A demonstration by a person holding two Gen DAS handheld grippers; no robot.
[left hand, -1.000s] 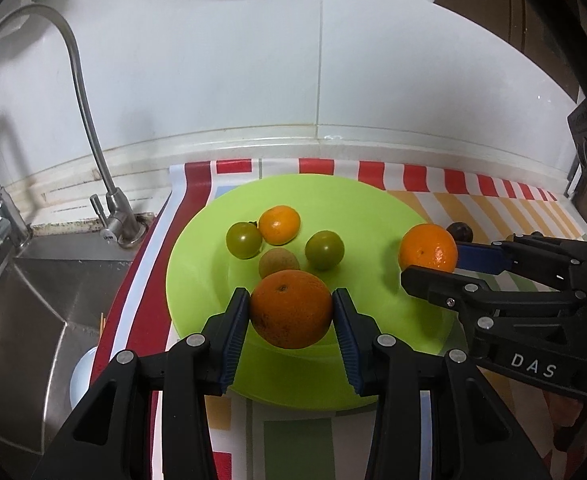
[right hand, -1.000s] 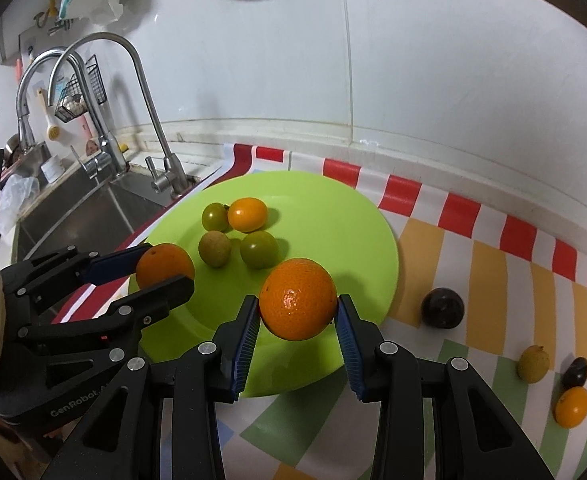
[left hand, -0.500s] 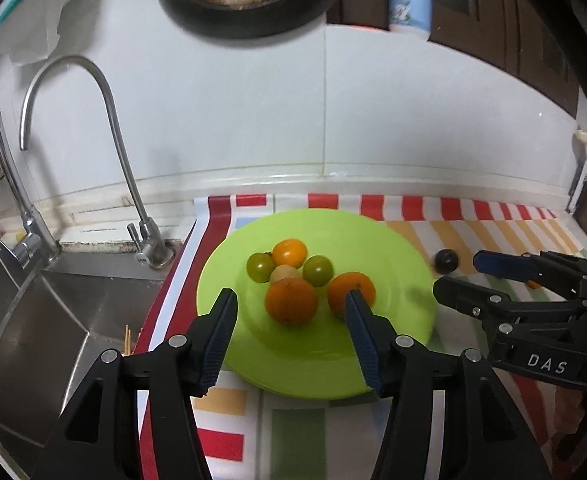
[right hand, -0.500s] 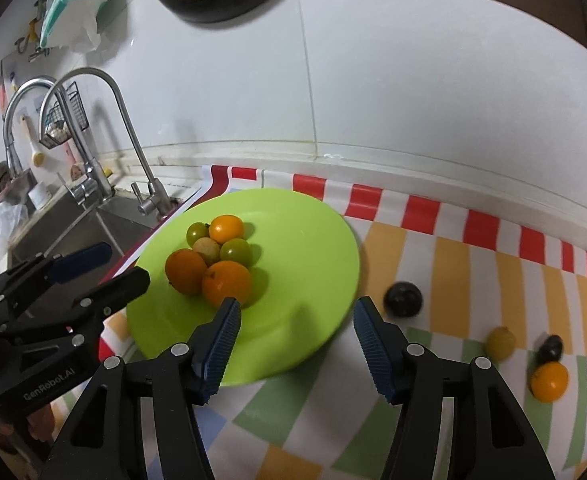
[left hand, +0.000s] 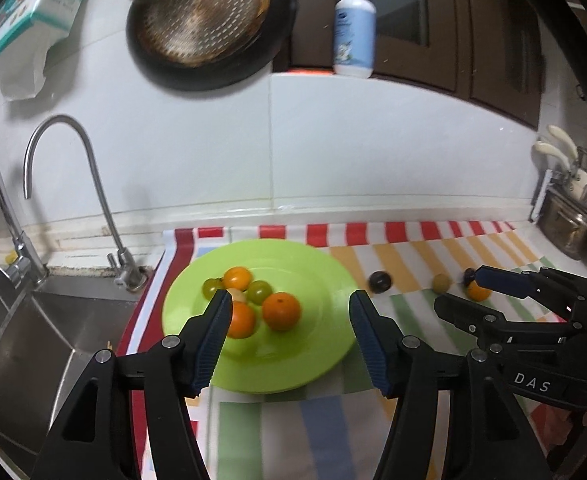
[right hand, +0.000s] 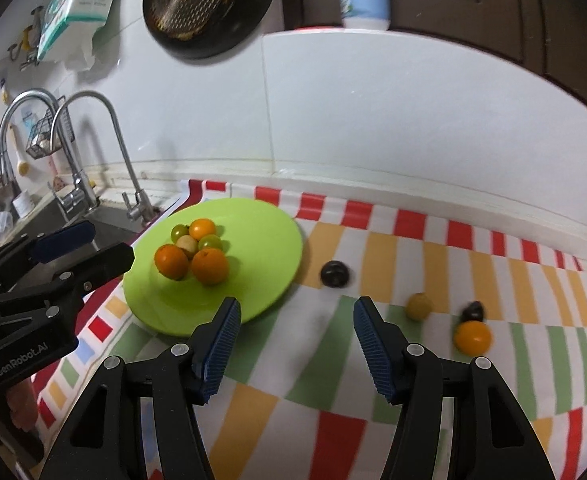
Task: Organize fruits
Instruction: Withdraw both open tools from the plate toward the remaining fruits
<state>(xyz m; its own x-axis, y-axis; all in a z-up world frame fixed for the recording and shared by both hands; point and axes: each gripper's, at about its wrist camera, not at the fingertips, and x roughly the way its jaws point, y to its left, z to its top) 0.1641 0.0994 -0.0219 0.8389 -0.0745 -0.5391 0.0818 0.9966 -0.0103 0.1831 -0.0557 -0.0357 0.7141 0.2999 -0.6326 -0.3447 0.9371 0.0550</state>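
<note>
Green plate (right hand: 269, 236) on striped cloth (right hand: 433, 256) carries six clustered fruits, two large oranges (right hand: 209, 266) nearest; a dark fruit (right hand: 334, 274), yellow fruit (right hand: 419, 306), small dark fruit (right hand: 473, 311) and orange (right hand: 472, 337) lie on the cloth; right gripper (right hand: 295, 338) stands apart-jawed, empty.

The counter wears a striped cloth (right hand: 433, 364). On it sit a green plate (right hand: 269, 248) by the sink, a dark fruit (right hand: 334, 274), a yellow one (right hand: 419, 306), another dark one (right hand: 472, 311) touching an orange fruit (right hand: 472, 337).
</note>
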